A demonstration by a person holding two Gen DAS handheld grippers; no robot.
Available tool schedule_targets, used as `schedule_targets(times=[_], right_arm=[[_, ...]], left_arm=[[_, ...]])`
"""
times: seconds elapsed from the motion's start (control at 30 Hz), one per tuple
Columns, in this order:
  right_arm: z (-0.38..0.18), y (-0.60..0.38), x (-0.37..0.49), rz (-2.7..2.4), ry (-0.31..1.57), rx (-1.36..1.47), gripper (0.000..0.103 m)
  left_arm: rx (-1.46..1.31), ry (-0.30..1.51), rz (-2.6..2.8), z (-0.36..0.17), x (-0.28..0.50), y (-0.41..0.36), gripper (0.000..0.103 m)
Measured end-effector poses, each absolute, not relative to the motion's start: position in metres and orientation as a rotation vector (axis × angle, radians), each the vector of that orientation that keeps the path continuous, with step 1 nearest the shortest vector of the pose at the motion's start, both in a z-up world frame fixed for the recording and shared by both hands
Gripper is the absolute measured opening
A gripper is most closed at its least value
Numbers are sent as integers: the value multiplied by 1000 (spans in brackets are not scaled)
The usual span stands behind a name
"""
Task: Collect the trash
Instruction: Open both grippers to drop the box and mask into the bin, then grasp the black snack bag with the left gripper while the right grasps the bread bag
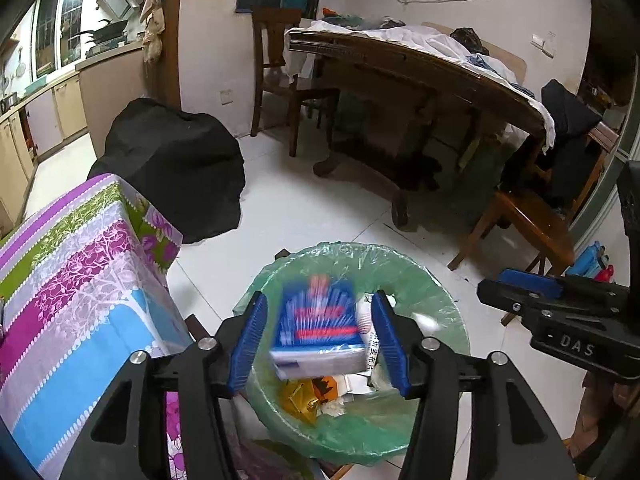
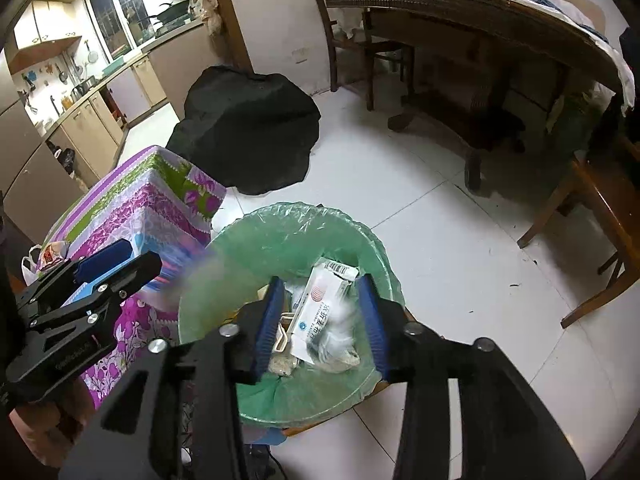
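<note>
A bin lined with a green bag [image 1: 440,292] [image 2: 248,232] stands on the white floor below both grippers. My left gripper [image 1: 320,297] is open above it. A blue and white box [image 1: 318,328] sits motion-blurred between its blue pads, with a gap on each side. My right gripper [image 2: 320,280] is open over the same bin. A blurred white wad [image 2: 344,320] lies between its fingers, clear of the pads. Under it, a white packet with a red circle [image 2: 320,308] rests among other trash. Each gripper also shows in the other's view: right gripper [image 1: 532,292], left gripper [image 2: 104,268].
A table under a striped floral cloth [image 1: 80,280] [image 2: 132,208] stands just left of the bin. Behind it is a bulky thing under a black cover [image 1: 176,168]. A wooden dining table [image 1: 420,80] and a wooden chair [image 1: 528,220] stand to the right across open white floor.
</note>
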State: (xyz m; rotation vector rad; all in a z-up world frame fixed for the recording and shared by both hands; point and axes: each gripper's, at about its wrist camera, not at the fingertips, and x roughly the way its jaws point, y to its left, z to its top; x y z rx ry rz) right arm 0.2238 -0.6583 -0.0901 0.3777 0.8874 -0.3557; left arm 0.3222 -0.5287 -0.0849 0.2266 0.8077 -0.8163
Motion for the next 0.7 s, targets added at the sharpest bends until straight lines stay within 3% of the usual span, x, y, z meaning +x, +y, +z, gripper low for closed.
schedule_targets(times=[0.13, 0.7], right_arm=[[-90, -659, 219, -360, 875, 377, 40], [-63, -629, 204, -321, 783, 337, 67]], left_arm=[[224, 808, -803, -84, 324, -526, 62], [230, 791, -797, -74, 313, -505, 65]])
